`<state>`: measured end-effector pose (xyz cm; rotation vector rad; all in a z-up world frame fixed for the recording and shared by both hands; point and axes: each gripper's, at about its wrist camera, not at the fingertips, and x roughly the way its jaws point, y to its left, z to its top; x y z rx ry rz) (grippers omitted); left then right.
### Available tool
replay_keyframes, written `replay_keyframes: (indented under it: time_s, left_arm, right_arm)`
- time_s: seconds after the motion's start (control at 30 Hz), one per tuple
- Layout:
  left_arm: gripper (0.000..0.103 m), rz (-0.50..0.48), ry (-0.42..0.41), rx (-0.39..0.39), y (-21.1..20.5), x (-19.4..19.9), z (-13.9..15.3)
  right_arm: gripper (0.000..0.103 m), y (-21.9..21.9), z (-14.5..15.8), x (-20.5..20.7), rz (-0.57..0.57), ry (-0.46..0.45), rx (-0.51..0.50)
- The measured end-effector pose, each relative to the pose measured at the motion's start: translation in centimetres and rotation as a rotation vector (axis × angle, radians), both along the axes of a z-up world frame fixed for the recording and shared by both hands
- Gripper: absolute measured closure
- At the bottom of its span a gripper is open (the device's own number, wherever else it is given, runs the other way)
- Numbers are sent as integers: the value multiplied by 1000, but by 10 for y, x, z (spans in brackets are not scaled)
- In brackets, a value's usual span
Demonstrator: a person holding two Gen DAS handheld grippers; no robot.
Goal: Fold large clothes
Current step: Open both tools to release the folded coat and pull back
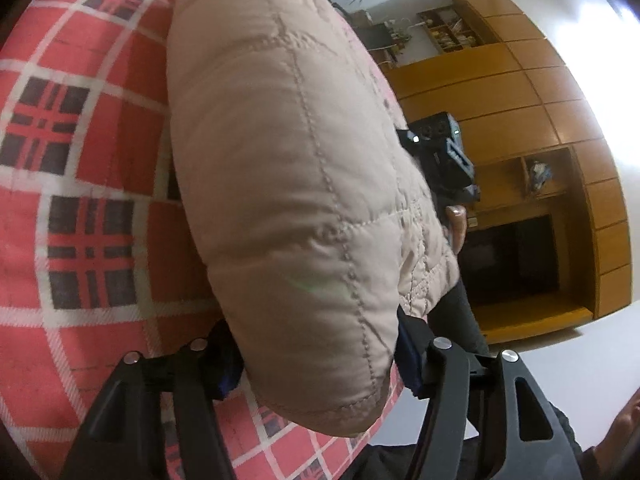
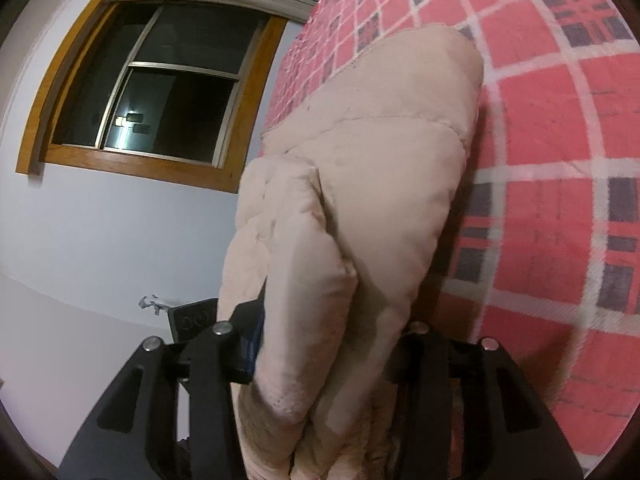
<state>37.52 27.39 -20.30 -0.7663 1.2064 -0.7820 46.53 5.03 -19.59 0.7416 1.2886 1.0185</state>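
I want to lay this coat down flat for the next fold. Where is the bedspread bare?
Bare plaid bedspread lies open beside the beige quilted coat in the left view, and beyond its far side in the right view. It is crowded at the near end, where the left claw and right claw each pinch bunched coat.
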Motion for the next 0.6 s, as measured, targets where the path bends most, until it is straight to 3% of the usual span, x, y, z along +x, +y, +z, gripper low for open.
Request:
replay_keyframes:
  time_s: [0.1,0.2,0.23,0.27,0.33,0.4,0.5,0.6]
  left_arm:
    - [34,-8,18,-4,20,-6,0]
    - [32,23,-33,60,47,-14,30]
    - [30,48,-59,69,56,-14,41]
    - [26,90,-100,69,70,-9,57]
    - [25,139,-162,40,79,7,80]
    - [24,151,-218,25,73,31,93]
    - [24,153,-203,-21,52,71,85]
    - [25,141,-181,42,32,98,64]
  right_arm:
    - [35,-10,9,-6,-52,-27,-69]
    - [36,-43,51,-29,-154,-161,-143]
    - [37,-48,72,-46,-173,-254,-194]
    - [44,-44,99,-71,-133,-369,-239]
    - [52,-28,123,-110,-41,-466,-249]
    - [69,-2,136,-153,68,-567,-291]
    - [80,13,126,-192,131,-631,-334]
    - [86,22,102,-206,153,-619,-406]
